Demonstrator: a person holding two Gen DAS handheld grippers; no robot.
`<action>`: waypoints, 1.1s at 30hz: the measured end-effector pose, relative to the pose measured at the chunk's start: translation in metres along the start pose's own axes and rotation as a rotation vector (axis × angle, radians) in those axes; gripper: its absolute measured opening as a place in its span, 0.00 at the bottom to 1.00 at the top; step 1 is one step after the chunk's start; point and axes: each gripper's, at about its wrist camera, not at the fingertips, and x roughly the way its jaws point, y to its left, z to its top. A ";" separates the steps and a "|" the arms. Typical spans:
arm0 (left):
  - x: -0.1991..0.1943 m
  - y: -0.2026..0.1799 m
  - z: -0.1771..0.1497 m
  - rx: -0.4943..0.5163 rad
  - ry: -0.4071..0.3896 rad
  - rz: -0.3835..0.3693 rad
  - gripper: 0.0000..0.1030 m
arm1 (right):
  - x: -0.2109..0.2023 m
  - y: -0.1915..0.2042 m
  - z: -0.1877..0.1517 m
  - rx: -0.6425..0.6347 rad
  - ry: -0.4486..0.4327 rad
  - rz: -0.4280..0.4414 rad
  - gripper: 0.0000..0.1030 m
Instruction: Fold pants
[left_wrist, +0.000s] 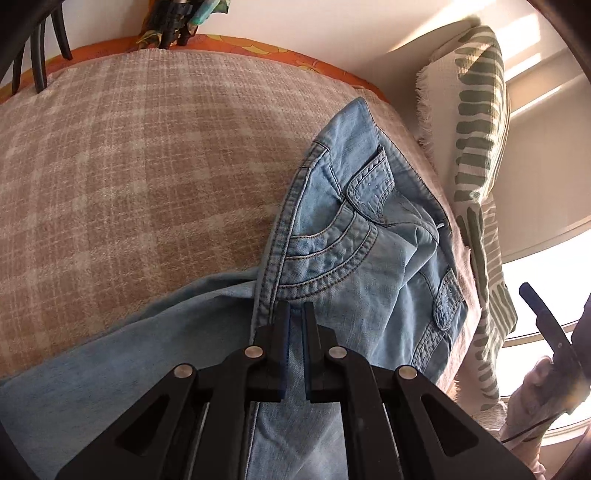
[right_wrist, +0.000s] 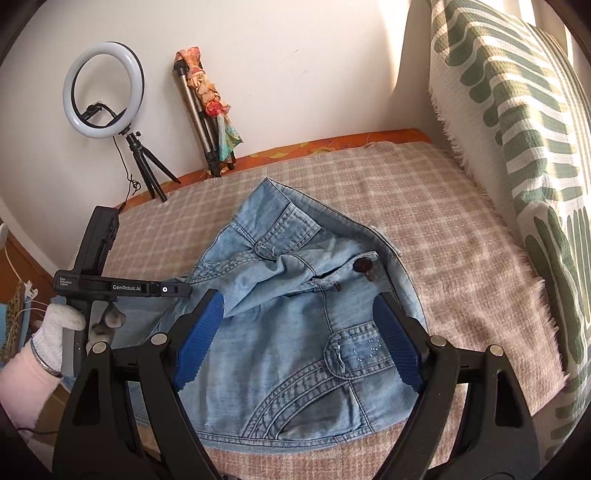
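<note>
On the bed, spread with a beige checked blanket, lie the pants, light blue denim, with the waist end bunched toward the right side near the striped green-and-white pillow that leans against the wall. The blanket gives a broad flat surface, which seems to be why the garment is laid out here for folding. The waist is rumpled, its dark button showing near the open fly, so the fold looks barely begun. The left claw is pressed together on a seam edge of the denim, just below a curved front pocket, probably to lift or drag that side over. The right claw hovers over the hip area with its blue pads spread wide, gripping nothing, likely poised to take the waistband. Far back against the wall stand a ring light on a small tripod and a folded tripod wrapped in a scarf. No containers are visible; whether the pockets hold anything cannot be told.
</note>
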 end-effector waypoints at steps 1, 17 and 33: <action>0.000 0.001 0.000 -0.006 -0.001 -0.003 0.03 | 0.004 0.001 0.004 0.006 0.006 0.012 0.83; -0.012 0.003 -0.009 0.079 -0.077 0.020 0.03 | 0.091 0.032 0.036 -0.006 0.147 0.092 0.83; -0.010 0.020 -0.029 0.045 -0.008 -0.049 0.03 | 0.250 0.081 0.054 -0.017 0.406 -0.152 0.41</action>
